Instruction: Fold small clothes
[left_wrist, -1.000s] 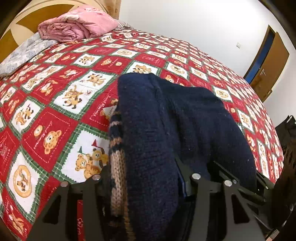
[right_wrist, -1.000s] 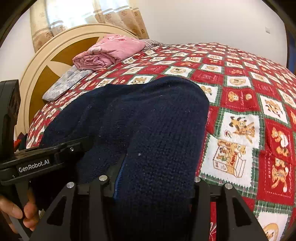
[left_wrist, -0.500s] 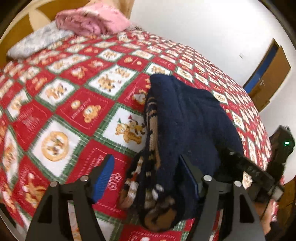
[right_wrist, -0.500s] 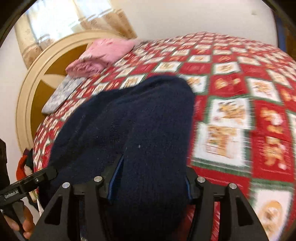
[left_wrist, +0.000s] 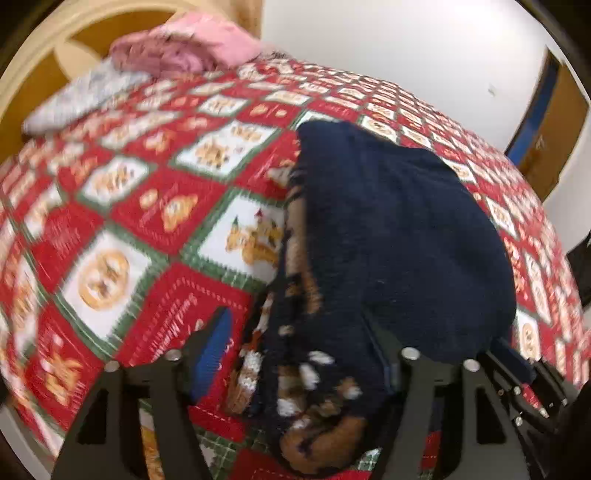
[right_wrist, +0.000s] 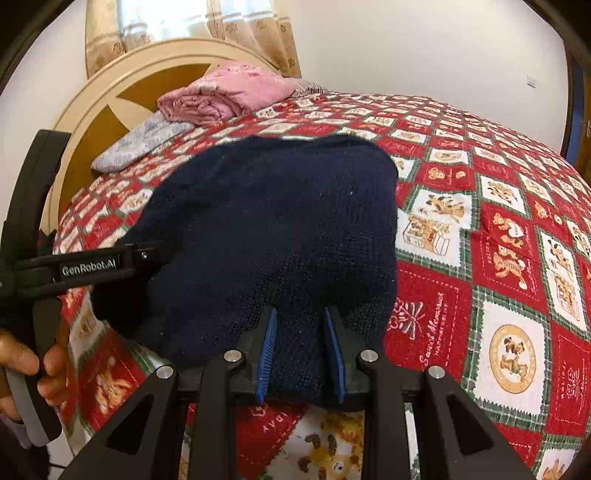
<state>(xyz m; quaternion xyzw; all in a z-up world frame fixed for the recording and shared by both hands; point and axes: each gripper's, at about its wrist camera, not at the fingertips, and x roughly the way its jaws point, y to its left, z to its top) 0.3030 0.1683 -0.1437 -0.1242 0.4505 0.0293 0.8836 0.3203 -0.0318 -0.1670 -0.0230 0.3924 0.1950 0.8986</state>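
Right claw (right_wrist: 301, 354): jaws have just been closing, and the blue pads (right_wrist: 266, 354) now pinch the near edge of the navy knit sweater (right_wrist: 273, 221) — gripping it.

Left claw (left_wrist: 295, 354): jaws have just been opening and stand wide. The left pad (left_wrist: 212, 350) is clear of the fabric; the sweater's patterned brown-and-white hem (left_wrist: 295, 387) lies between the jaws, not pressed as far as the blur lets me judge. Released.

Sweater position: folded into a thick bundle, lying on the red patchwork bedspread (right_wrist: 498, 277) near the front edge of the bed, between the two claws.

Beyond it, at the headboard (right_wrist: 92, 110): a folded pink blanket (right_wrist: 229, 92) on a pale pillow (right_wrist: 140, 140).

Handling, judged: chunky knit — soft, limp, moderately heavy for its size, not slippery, not fragile. Layers can slide apart and the bulk will spring open if let go loosely. Best hold is a full bite across all folded layers at an edge or corner, both sides level, not a single surface layer.
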